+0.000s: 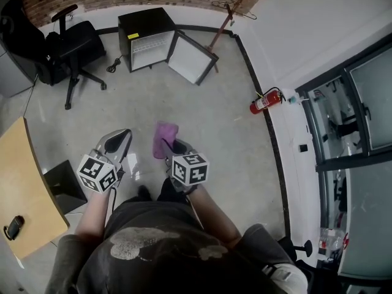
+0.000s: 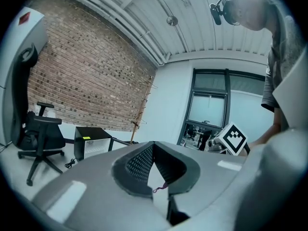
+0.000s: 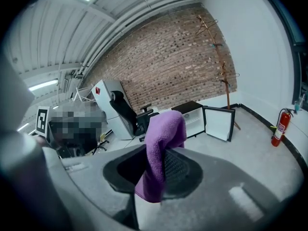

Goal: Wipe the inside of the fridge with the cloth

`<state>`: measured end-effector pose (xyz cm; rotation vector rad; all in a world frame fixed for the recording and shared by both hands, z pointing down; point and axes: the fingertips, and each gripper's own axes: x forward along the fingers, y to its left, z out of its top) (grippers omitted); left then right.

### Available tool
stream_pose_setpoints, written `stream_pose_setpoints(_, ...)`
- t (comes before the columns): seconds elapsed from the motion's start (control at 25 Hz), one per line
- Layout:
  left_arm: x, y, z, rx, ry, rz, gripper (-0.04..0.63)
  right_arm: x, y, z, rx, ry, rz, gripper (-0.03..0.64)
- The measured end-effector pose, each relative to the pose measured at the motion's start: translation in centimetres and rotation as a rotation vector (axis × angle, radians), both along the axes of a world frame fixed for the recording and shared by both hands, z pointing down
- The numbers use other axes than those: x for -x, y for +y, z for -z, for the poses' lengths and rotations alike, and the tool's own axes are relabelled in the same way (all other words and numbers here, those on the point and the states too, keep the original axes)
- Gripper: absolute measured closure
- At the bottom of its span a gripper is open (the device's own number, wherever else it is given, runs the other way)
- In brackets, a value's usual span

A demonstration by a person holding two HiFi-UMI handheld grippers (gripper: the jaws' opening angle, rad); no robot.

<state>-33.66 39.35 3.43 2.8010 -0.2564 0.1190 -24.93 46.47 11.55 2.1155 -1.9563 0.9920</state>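
Note:
A small black fridge (image 1: 147,38) stands on the floor by the brick wall, a few steps ahead of me. Its door (image 1: 193,59) hangs open to the right and shows a white inside. In the right gripper view the fridge (image 3: 192,113) lies beyond the jaws. My right gripper (image 1: 173,147) is shut on a purple cloth (image 1: 164,138), which sticks up between the pads and droops over them (image 3: 163,138). The left gripper (image 1: 116,143) is held beside it at waist height, jaws together and holding nothing. In the left gripper view the fridge (image 2: 91,141) is far off at the left.
A black office chair (image 1: 73,48) stands left of the fridge and a wooden coat stand (image 1: 229,14) right of it. A red fire extinguisher (image 1: 264,101) lies by the right wall. A wooden desk (image 1: 18,182) and a black box (image 1: 64,185) are at my left.

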Motion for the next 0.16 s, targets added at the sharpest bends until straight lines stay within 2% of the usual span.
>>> stream_pose_setpoints(0.16,0.4,0.47,-0.39,0.009,-0.002,-0.003,0.577,0.38,0.13,-0.15,-0.004,-0.005,-0.008,0.545)
